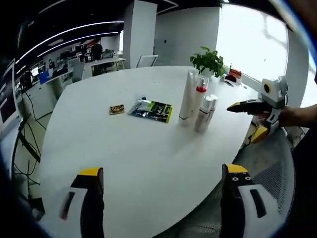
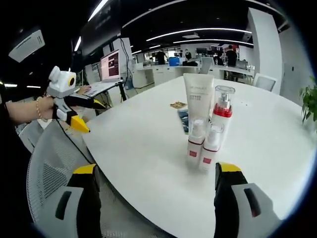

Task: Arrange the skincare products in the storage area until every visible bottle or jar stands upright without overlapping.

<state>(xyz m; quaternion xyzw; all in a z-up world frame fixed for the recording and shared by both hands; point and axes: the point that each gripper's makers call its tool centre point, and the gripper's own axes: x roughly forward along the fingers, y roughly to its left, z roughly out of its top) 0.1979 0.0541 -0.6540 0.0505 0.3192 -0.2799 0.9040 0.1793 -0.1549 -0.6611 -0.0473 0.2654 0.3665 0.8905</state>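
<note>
Left gripper view, near: left gripper (image 1: 162, 178) jaws spread wide, nothing between them, over the white table (image 1: 129, 158) edge. Mid-table: four skincare items in one tight cluster, all upright — two small spray bottles (image 1: 205, 113) side by side in front, one tall white tube (image 1: 188, 96) and one red-collared pump bottle (image 1: 200, 94) behind. Left of the cluster lie two flat things: one dark sachet pack (image 1: 152, 110) and, well apart from it, one small brown packet (image 1: 117, 109). Far edge: one potted plant (image 1: 208, 60). The right gripper (image 1: 247, 121) enters from the right, held in a hand (image 1: 292, 116), jaws parted, empty, off the table edge beside a mesh chair (image 1: 277, 168).

Right gripper view: right gripper (image 2: 157, 181) jaws apart, empty, near the table rim. Same four bottles close ahead, standing, the two small ones touching or nearly so. Left gripper at far left, jaws open.
</note>
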